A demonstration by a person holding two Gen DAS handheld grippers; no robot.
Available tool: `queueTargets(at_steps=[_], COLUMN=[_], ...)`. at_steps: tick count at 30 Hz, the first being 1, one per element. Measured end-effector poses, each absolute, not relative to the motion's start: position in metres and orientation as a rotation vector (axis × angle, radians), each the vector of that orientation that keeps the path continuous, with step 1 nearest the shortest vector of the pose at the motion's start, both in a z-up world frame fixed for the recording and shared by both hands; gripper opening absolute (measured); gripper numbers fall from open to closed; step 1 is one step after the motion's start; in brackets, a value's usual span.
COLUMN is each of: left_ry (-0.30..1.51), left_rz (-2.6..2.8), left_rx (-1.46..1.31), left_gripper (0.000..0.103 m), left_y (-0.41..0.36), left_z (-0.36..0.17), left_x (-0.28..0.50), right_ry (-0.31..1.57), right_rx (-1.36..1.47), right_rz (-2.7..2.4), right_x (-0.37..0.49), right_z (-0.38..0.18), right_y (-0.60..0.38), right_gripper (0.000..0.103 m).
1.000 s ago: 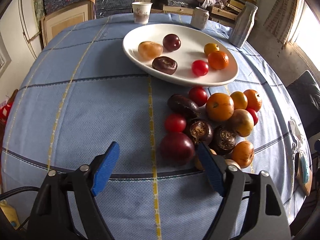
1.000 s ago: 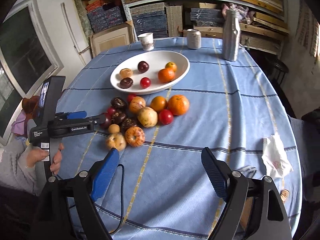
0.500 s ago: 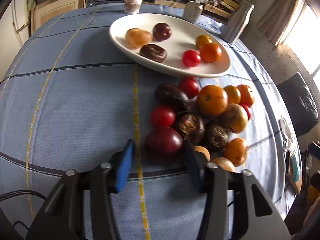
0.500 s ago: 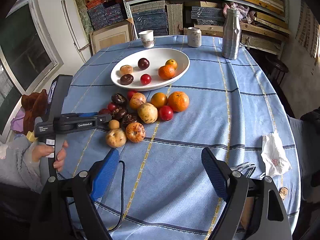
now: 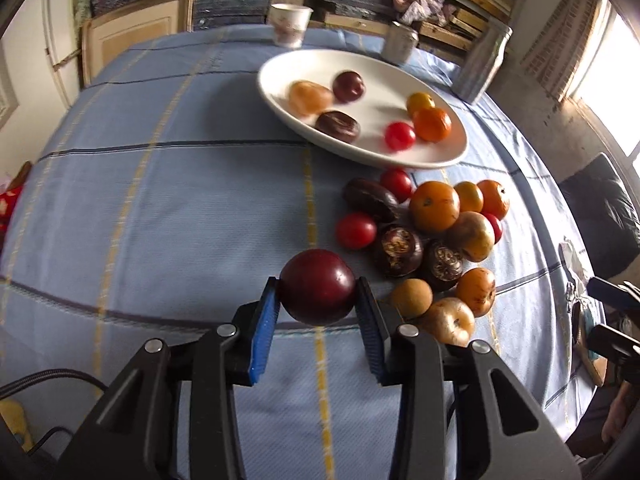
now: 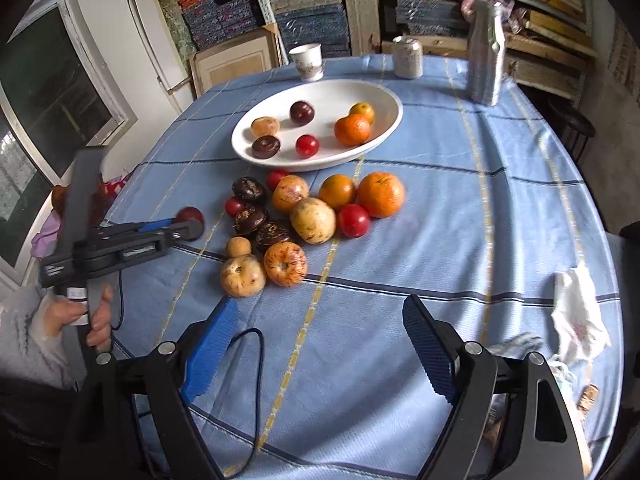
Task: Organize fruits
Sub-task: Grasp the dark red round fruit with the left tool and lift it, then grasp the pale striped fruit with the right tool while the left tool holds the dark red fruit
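The left tongs (image 5: 317,312) are closing on a smooth, glossy, dark red round plum (image 5: 317,287), their blue ribbed pads touching its two sides; in the right wrist view the same plum (image 6: 189,222) sits at the tip of those tongs, off to the left of the fruit pile and apparently just above the cloth, though contact with the cloth cannot be judged. The right tongs (image 6: 318,354) stand spread wide with nothing between their pads, over bare cloth well short of the fruit. Just beside the gripped plum lies a loose heap of fruit (image 5: 432,236) on the round worktop covered in a woven pale blue cloth with yellow and dark stripes (image 5: 168,208): shiny small red tomatoes, wrinkled dark purple-brown fruits with rough crowns, matt orange citrus and speckled yellowish round fruits, most touching one another. Beyond the heap rests a wide, shallow white ceramic dish (image 5: 360,70) holding six pieces: a pale orange one, a dark plum, a brown wrinkled one, a red one and two orange ones, lying apart. Behind the dish stand a white paper cup (image 5: 289,24), a pale drinks can (image 5: 398,42) and a silvery faceted bottle (image 5: 480,64). A crumpled white tissue (image 6: 580,316) lies near the right edge.
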State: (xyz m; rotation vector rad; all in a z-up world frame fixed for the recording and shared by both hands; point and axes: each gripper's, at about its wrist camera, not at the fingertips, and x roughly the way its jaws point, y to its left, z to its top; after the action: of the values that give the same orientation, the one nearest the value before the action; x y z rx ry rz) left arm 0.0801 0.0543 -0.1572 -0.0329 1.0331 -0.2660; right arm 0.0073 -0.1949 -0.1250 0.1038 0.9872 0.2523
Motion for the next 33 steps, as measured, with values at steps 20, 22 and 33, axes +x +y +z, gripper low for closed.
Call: queueTargets(at_steps=[20,22,33], left_ry=[1.004,1.006,1.008], left_rz=[-0.065,-0.053,-0.045], left_rx=[-0.019,-0.023,-0.014], left_gripper=[0.038,0.038,0.038], left_y=[0.131,0.136,0.143], left_z=[-0.128,-0.127,-0.125], left_x=[0.015,0.012,0.009], right_ry=[1.083,1.085,1.095], right_rx=[0.207,0.226,0.287], right_rz=[0.316,0.318,0.334], right_x=[0.078,0.079,0.082], right_z=[-0.181,-0.183,-0.191], right_y=[-0.167,-0.168,-0.168], right_gripper=[0.067,0.066,0.055])
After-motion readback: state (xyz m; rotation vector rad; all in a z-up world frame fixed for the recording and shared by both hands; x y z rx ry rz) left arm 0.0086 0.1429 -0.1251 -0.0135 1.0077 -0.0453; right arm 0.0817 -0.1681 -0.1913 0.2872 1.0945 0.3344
